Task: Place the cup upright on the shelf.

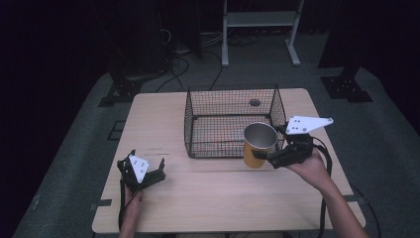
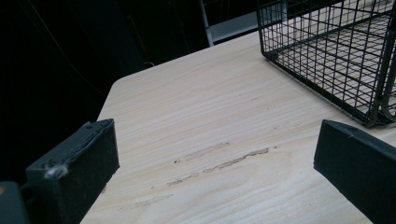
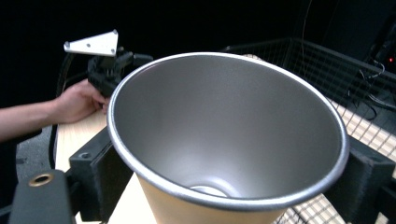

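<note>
- A pale wooden table [image 1: 218, 198] stands on grey carpet [image 1: 386, 148].
- Scuff marks [image 2: 219, 161] streak the tabletop at its near left.
- A small dark round spot [image 1: 254, 102] sits on the table's far side.
- A white metal frame [image 1: 260, 22] stands on the floor beyond the table.
- Dark cables [image 1: 183, 62] trail across the far floor, left of the frame.

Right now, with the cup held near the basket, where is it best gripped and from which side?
Grip the cup across its upper wall just below the rim, from the person's side, as the right claw does: it stands upright, and its round tapered body gives two opposite faces.
</note>
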A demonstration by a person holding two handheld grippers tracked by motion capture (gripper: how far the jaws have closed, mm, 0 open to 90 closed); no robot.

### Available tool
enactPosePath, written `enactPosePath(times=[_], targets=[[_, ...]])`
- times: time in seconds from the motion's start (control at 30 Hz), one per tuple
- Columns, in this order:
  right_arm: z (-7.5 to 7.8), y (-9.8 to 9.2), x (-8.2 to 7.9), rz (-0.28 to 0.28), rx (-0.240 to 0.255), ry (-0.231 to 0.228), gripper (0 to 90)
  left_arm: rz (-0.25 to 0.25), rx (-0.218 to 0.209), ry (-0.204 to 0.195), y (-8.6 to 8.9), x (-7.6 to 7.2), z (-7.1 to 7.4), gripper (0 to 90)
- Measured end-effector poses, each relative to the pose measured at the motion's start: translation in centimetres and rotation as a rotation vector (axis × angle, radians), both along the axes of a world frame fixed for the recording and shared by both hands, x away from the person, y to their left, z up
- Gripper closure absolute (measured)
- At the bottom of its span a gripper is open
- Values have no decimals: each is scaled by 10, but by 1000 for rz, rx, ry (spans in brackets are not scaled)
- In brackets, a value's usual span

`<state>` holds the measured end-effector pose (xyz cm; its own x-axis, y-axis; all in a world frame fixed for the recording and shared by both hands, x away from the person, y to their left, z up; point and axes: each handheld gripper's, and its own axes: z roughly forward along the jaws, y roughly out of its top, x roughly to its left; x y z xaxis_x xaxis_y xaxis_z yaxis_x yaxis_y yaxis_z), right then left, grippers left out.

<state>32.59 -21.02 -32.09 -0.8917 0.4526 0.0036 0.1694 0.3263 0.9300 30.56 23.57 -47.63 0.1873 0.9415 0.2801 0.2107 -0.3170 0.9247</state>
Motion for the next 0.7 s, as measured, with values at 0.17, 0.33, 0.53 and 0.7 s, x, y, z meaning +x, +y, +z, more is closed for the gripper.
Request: enactPosePath(times=[0.17,0.33,0.53,0.7], targets=[[14,9,16,3,-3,-2,128,-1,2,0,0,0,0,0],[18,16,36,-4,-19,13,127,-1,-1,-1,0,0,0,0],[16,26,66,-22,-44,33,127,-2,-3,-1,0,0,0,0],[13,35,88,-25,-52,48,127,-2,-5,-1,0,0,0,0]])
